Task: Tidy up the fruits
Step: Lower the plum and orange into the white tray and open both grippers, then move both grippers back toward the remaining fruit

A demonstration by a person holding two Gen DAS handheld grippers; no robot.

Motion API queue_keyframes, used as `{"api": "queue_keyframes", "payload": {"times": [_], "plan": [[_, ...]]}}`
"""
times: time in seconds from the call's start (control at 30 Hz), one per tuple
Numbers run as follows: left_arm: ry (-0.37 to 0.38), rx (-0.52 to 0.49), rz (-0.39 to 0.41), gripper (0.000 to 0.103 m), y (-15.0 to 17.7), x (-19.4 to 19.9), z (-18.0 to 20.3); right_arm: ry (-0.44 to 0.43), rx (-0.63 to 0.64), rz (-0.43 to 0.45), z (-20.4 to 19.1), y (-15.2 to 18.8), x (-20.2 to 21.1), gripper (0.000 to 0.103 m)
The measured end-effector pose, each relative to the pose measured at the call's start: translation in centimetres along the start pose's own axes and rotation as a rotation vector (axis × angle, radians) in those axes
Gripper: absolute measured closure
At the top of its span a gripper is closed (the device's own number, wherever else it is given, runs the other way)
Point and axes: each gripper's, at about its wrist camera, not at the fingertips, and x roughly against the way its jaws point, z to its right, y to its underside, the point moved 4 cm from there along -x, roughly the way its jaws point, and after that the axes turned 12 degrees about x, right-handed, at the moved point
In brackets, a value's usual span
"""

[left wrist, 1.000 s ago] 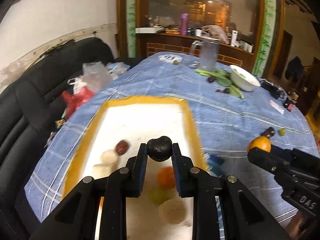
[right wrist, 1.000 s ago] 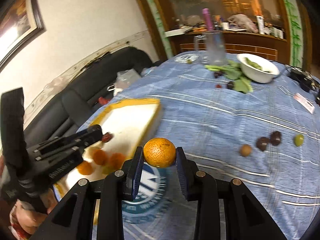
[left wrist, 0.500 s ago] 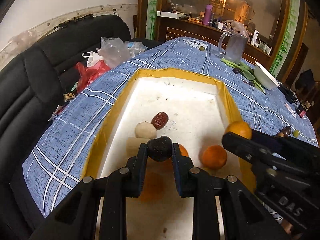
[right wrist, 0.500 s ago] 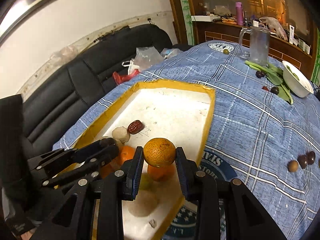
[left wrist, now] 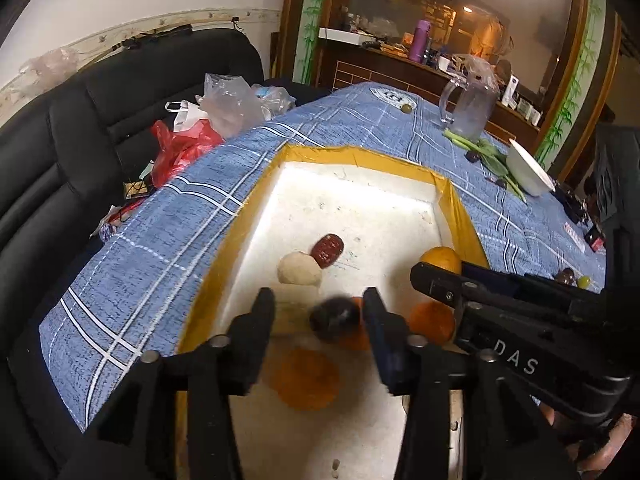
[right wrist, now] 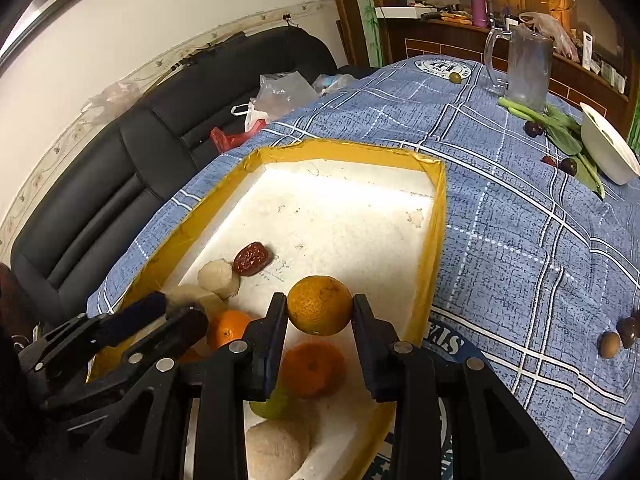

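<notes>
A white foam tray with a yellow rim lies on the blue checked tablecloth. It holds a red date, pale round pieces, oranges and a green fruit. My left gripper is open above the tray; a dark fruit, blurred, is between its fingers, free of them. My right gripper is shut on an orange over the tray's right part; it also shows in the left wrist view.
More small fruits lie on the cloth at the right. A glass jug, greens and a white bowl stand at the far end. A black sofa with plastic bags runs along the left.
My left gripper has opened and let go of the dark fruit, which is dropping toward the tray. My right gripper has stayed over the tray with its orange.
</notes>
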Motion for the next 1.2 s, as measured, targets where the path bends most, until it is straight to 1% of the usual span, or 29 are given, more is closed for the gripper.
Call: {"api": "queue_keyframes", "payload": {"times": [0.1,0.23,0.4,0.63,0.83,0.97,1.07,1.13,1.2], "plan": [[0.010,0.018,0.004,0.045,-0.3,0.3,-0.3,0.000,-0.002,0.014,0.1,-0.1,0.3,0.066],[0.021,0.014,0.005,0.042,-0.4,0.7,-0.1,0.006,-0.010,0.031,0.4,-0.2,0.9,0.062],[0.019,-0.004,0.024,0.035,-0.3,1.7,0.3,0.017,-0.033,0.052,0.8,-0.1,2.0,0.060],[-0.003,-0.041,0.059,0.030,-0.1,3.2,1.1,0.031,-0.043,0.077,0.8,0.4,3.6,0.058],[0.002,-0.074,0.076,0.030,0.5,4.9,2.2,0.040,-0.059,0.102,0.8,1.4,5.6,0.058],[0.008,-0.096,0.088,0.027,1.1,5.9,3.2,0.052,-0.073,0.125,1.1,2.3,7.2,0.057],[0.014,-0.121,0.098,0.025,1.6,6.6,4.2,0.065,-0.085,0.143,1.4,3.1,8.3,0.054],[0.019,-0.135,0.099,0.022,1.9,6.9,5.0,0.077,-0.094,0.153,1.9,3.8,9.1,0.048],[0.031,-0.158,0.098,0.020,2.4,7.2,5.9,0.090,-0.101,0.160,2.5,4.7,10.0,0.046]]}}
